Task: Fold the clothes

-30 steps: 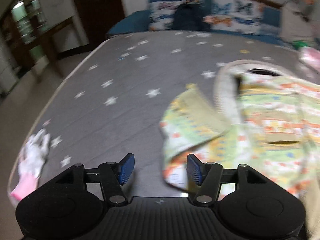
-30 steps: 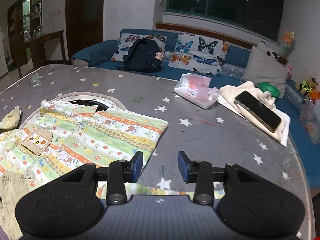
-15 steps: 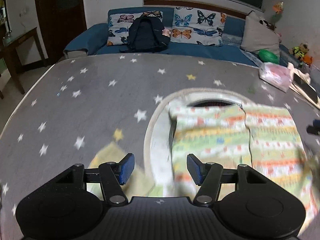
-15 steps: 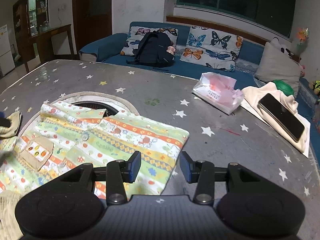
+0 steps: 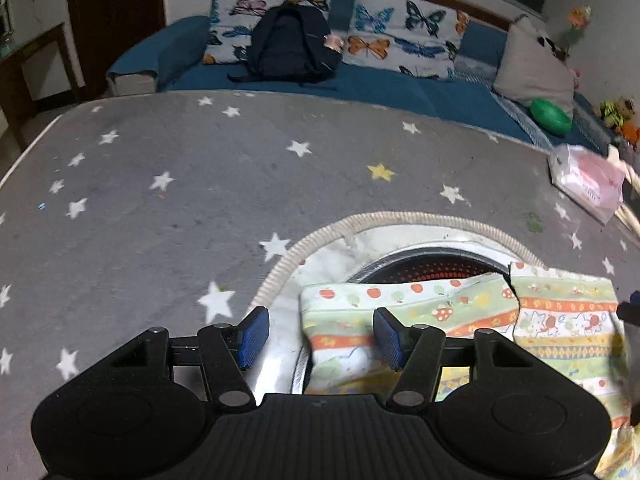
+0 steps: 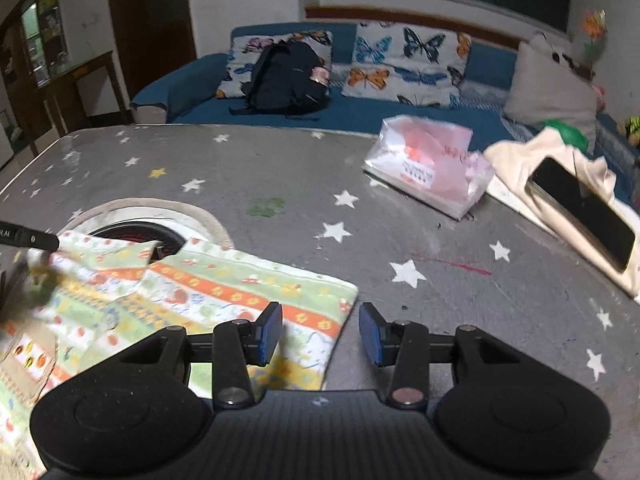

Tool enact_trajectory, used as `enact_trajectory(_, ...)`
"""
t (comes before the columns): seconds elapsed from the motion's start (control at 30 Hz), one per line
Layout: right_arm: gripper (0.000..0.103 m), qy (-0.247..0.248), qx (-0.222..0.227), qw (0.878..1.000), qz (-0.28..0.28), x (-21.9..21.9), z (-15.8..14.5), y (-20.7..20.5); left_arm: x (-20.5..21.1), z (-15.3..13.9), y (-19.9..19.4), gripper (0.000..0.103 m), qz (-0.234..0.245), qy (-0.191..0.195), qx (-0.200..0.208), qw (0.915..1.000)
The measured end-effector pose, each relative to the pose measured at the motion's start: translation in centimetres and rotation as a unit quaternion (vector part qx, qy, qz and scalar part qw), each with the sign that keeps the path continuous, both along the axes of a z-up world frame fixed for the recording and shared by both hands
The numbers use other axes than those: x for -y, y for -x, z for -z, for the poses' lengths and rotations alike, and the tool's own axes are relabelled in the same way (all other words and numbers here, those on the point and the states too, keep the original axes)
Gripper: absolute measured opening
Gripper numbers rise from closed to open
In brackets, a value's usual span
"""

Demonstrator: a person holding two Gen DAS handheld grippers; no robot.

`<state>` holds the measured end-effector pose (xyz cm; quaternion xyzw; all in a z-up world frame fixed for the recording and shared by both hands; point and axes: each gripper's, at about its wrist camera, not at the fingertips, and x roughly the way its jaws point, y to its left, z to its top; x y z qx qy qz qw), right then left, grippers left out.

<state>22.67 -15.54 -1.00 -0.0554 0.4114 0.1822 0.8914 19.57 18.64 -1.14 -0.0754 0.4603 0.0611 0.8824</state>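
Note:
A small striped shirt with fruit and animal prints lies flat on the grey star-patterned table. Its collar end overlaps a round dark opening with a rope rim. My left gripper is open, its fingers over the shirt's left shoulder corner. In the right wrist view the shirt lies at the lower left. My right gripper is open over the shirt's right corner. The left gripper's tip shows at that view's left edge.
A pink tissue pack lies at the table's far right. Beside it a phone rests on a cream cloth. Behind the table is a blue sofa with a black backpack and butterfly cushions.
The left gripper swung right from the sleeve at the table's left side to the shirt's collar end. The right gripper moved forward and slightly left over the shirt's right corner. Both stayed open.

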Motion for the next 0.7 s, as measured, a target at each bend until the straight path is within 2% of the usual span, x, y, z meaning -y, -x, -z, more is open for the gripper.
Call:
enact_trajectory(0.07, 0.042, -0.004, -0.007, 1.0, 0.002, 0.1, 0.4, -0.5, 0.2, 0.5, -0.4, 0.059, 0.006, -0.002, -0.002, 1.0)
enact_trajectory(0.13, 0.04, -0.006, -0.015, 1.0, -0.001, 0.1, 1.0, -0.9, 0.4, 0.9, -0.7, 0.045, 0.015, 0.004, -0.003, 0.9999)
enact_trajectory(0.17, 0.039, -0.007, -0.017, 1.0, -0.003, 0.1, 1.2, -1.0, 0.6, 1.0, -0.8, 0.043, 0.021, 0.001, -0.001, 0.9998)
enact_trajectory(0.23, 0.028, -0.009, -0.02, 1.0, -0.007, -0.1, 1.6, -1.2, 1.0, 1.2, -1.0, 0.026, 0.035, -0.008, 0.003, 0.9993)
enact_trajectory(0.27, 0.024, -0.01, -0.021, 1.0, -0.01, -0.2, 1.7, -1.3, 1.0, 1.2, -1.1, 0.022, 0.041, -0.003, 0.003, 0.9991)
enact_trajectory(0.33, 0.009, -0.006, -0.015, 1.0, -0.013, -0.4, 1.7, -1.4, 1.0, 1.3, -1.3, 0.011, 0.049, 0.004, 0.006, 0.9988)
enact_trajectory(0.43, 0.002, 0.002, 0.003, 1.0, -0.025, -0.9, 1.3, -1.3, 1.2, 0.6, -1.7, 0.007, 0.055, -0.002, 0.029, 0.9981)
enact_trajectory(0.63, 0.002, 0.025, 0.074, 0.997, -0.027, -1.9, -0.7, -2.0, 1.5, -0.9, -3.5, 0.007, 0.057, -0.01, 0.074, 0.9956)
enact_trajectory(0.7, 0.002, 0.038, 0.076, 0.996, -0.026, -2.4, -0.6, -3.1, 1.7, -0.8, -4.5, 0.007, 0.055, -0.014, 0.084, 0.9948)
